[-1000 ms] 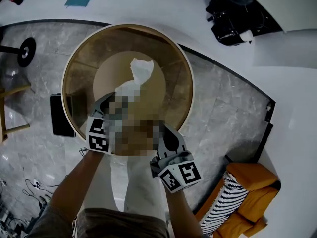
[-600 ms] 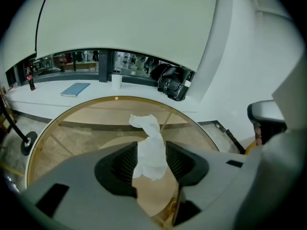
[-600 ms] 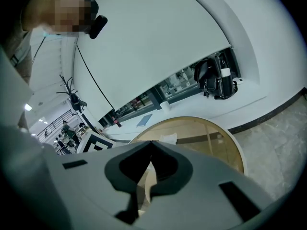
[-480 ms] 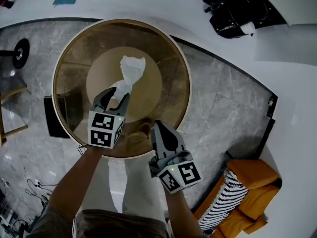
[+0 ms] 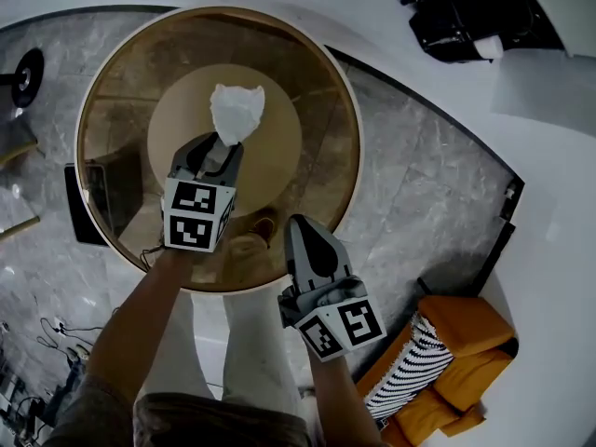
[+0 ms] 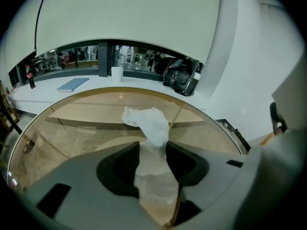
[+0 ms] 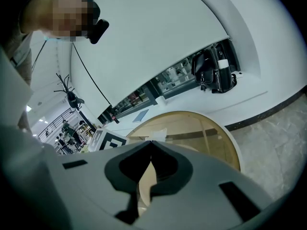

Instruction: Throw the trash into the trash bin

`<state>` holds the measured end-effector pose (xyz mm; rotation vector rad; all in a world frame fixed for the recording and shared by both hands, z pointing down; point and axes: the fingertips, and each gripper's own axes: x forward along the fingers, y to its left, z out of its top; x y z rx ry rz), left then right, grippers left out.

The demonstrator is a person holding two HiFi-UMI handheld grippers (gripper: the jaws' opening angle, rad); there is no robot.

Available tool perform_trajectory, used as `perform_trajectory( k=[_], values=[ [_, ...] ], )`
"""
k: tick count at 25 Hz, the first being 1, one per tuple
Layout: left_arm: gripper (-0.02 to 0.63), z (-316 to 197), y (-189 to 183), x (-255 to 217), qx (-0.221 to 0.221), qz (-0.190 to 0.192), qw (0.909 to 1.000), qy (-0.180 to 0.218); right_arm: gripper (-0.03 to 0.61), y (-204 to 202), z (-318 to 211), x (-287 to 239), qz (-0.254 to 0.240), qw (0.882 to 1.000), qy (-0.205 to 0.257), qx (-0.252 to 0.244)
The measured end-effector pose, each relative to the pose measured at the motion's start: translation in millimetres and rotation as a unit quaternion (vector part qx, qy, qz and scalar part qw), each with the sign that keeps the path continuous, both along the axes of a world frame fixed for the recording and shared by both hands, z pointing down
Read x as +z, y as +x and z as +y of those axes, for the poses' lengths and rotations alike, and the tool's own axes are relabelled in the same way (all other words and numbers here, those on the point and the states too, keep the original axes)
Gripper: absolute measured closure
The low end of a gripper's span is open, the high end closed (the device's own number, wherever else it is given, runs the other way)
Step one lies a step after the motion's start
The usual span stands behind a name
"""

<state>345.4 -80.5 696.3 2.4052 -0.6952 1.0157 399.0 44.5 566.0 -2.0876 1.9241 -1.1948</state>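
**Paper trash waiting on the glass tabletop**

Nearest, the right gripper (image 5: 298, 223) by the tabletop's (image 5: 312, 77) near edge, fingers (image 7: 168, 166) shut tight with nothing in them. Next, the left gripper (image 5: 220, 145), tipped down over the round glass, fingers (image 6: 120, 169) just opened wider and now apart. White crumpled paper (image 5: 237, 110) in the gap between them and past their tips, lying near the middle of the tabletop. Farther off, a grey stone floor (image 5: 419, 212) and a black bag (image 5: 475, 17).

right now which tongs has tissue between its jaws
The left tongs: its jaws, which have just been opening, flank the white tissue; the right tongs are shut, empty.
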Motion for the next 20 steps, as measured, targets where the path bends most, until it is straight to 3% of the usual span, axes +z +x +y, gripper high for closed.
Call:
perform_trajectory(
  k=[6,14,20],
  values=[
    [0.438,-1,-3,1,-0.003,-0.003,1.0,0.0,0.56,-4,-5,1,-0.005,1.0,0.002,-0.003],
    [0.557,-2,-10,-3,0.009,-0.001,0.9999,-0.007,0.56,-11,-7,-1,-0.005,1.0,0.002,-0.003],
    [0.572,-5,-25,-15,0.012,0.01,0.9999,-0.003,0.56,-27,-15,-7,-0.002,1.0,0.005,-0.014]
  ],
)
